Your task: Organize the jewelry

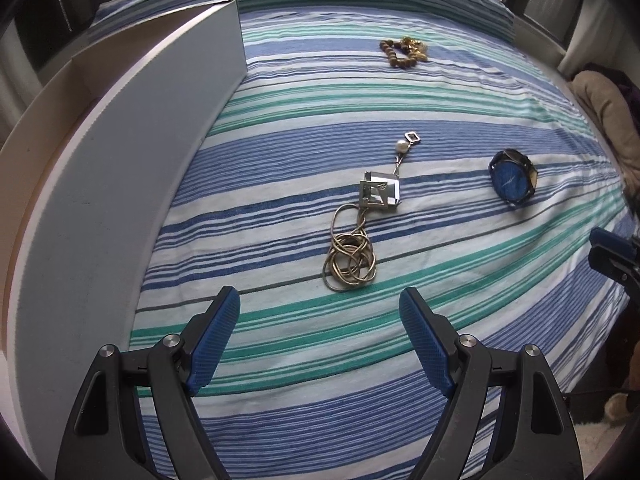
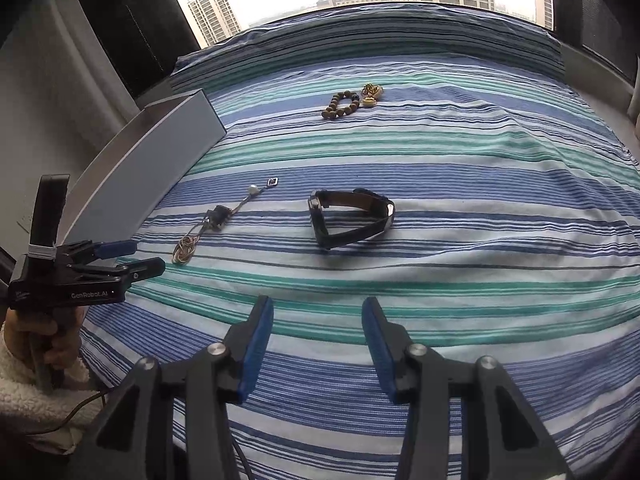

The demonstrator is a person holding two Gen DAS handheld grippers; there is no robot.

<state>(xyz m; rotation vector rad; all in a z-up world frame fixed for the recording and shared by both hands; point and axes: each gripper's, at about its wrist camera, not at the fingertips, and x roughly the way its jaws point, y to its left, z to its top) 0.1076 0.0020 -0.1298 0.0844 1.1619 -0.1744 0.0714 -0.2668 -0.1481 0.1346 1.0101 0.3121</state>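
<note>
A gold chain necklace with a square silver pendant lies coiled on the striped bedsheet. Just short of it, my left gripper hovers open with nothing between its blue pads; the right wrist view shows it from the side. To the right rests a blue-faced watch with a dark strap. My right gripper is open and empty, short of the watch. Farther back lie a brown bead bracelet and a small gold piece.
A long grey-white open box stands along the bed's left side. A hand in a fleece sleeve holds the left gripper. Beige fabric lies off the bed's right edge. A window is beyond the bed.
</note>
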